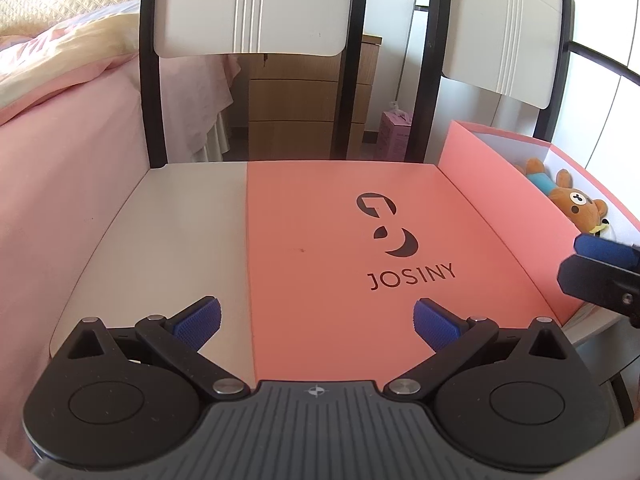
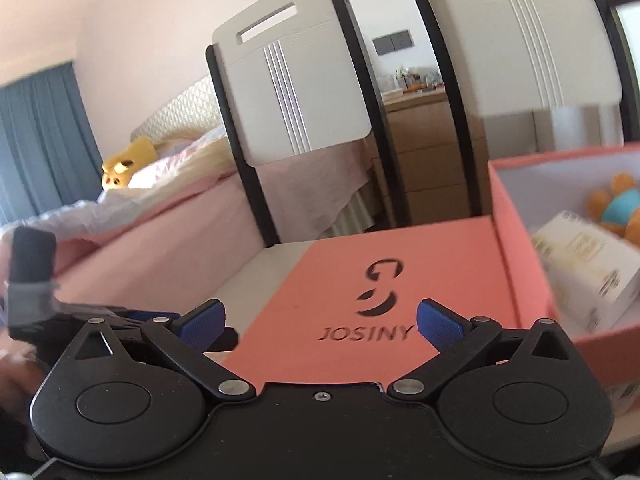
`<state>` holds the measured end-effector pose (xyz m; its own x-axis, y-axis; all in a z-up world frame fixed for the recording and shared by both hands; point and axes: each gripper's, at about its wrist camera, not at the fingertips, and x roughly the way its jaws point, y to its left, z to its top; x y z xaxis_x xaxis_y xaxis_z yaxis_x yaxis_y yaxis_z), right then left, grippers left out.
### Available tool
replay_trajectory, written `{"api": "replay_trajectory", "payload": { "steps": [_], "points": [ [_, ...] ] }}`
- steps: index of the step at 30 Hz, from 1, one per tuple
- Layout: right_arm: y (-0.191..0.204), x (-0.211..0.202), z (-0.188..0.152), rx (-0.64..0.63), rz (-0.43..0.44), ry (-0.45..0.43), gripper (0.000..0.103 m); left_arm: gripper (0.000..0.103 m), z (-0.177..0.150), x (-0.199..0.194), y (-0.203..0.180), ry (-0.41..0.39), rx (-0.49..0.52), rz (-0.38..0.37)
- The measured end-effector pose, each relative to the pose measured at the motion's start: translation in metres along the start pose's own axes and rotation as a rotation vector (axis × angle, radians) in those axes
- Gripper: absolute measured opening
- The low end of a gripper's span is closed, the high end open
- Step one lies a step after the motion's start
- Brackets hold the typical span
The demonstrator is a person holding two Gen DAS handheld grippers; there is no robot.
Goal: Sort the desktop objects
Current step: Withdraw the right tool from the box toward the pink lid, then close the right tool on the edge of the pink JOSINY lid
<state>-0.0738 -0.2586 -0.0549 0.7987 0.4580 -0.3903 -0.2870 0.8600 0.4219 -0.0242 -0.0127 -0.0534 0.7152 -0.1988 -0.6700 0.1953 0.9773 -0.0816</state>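
Observation:
A pink box lid (image 1: pixel 340 264) printed JOSINY lies flat on a white chair seat (image 1: pixel 168 248); it also shows in the right wrist view (image 2: pixel 400 280). Beside it on the right stands the open pink box (image 1: pixel 480 184), also in the right wrist view (image 2: pixel 516 248). Inside are a brown bear plush (image 1: pixel 576 200), an orange plush in blue (image 2: pixel 620 208) and a white carton (image 2: pixel 588 264). My left gripper (image 1: pixel 316 322) is open and empty over the lid's near edge. My right gripper (image 2: pixel 320 320) is open and empty, just above the lid.
Two white chair backs with black frames (image 1: pixel 248 8) rise behind the seats. A pink bed (image 1: pixel 60 140) lies to the left with a yellow plush (image 2: pixel 124 164) on it. A wooden drawer unit (image 1: pixel 292 100) stands behind.

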Motion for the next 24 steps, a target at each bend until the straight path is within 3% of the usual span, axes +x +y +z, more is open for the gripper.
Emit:
{"api": "replay_trajectory", "payload": {
  "steps": [5,12,17,21,24],
  "points": [
    [0.005,-0.006,-0.023,0.137,0.038,-0.003,0.101,0.103,0.002,-0.003,0.018,-0.003,-0.046,0.014],
    [0.001,-0.007,-0.058,0.328,0.009,-0.034,0.101,0.103,0.004,-0.006,0.037,-0.006,-0.096,0.001],
    [-0.004,0.004,-0.089,0.466,-0.05,0.004,0.089,0.103,0.003,-0.01,0.039,-0.017,-0.099,-0.013],
    [-0.022,0.011,-0.115,0.707,-0.061,-0.023,0.085,0.103,0.002,-0.011,0.041,-0.016,-0.11,-0.025],
    [-0.031,0.017,-0.13,0.889,-0.033,-0.058,0.073,0.103,0.002,-0.011,0.042,-0.013,-0.108,-0.025]
  ]
}}
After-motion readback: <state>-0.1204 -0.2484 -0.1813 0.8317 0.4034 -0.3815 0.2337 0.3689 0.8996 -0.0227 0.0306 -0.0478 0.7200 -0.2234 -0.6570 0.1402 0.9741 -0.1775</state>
